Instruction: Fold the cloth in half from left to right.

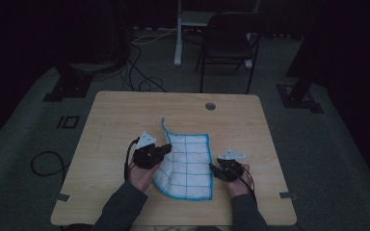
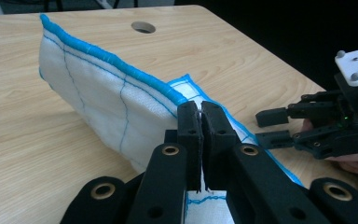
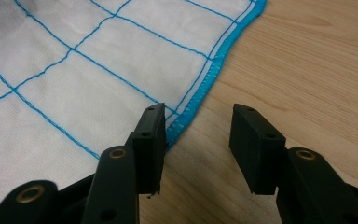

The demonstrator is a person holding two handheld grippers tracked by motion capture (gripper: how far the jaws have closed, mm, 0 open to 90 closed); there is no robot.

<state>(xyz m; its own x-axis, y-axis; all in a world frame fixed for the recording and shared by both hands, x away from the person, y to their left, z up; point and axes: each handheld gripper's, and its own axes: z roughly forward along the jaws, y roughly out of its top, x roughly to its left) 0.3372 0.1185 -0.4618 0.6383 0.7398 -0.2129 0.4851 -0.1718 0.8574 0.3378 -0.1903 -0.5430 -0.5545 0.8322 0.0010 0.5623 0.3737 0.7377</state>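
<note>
High view shows the cloth (image 1: 189, 166) on the table (image 1: 115, 120). Left gripper (image 2: 201, 122) is clamped on its raised edge; right gripper (image 3: 196, 140) stands apart beside the hem. Lift slowly, keep the edge tight.

Left tongs (image 2: 200, 122) clamped tight on a cloth edge (image 2: 121, 65), raised off the desk. Right tongs (image 3: 196, 140) half spread, jaws gripping nothing, low near the desk's near edge.

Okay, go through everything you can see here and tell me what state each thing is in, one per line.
Cloth: left edge lifted and folding over, the rest flat on the table.
Left tool: shut on the cloth's blue edge.
Right tool: open, at the cloth's right edge, gripping nothing.
Table: bare wood around the cloth.
</note>
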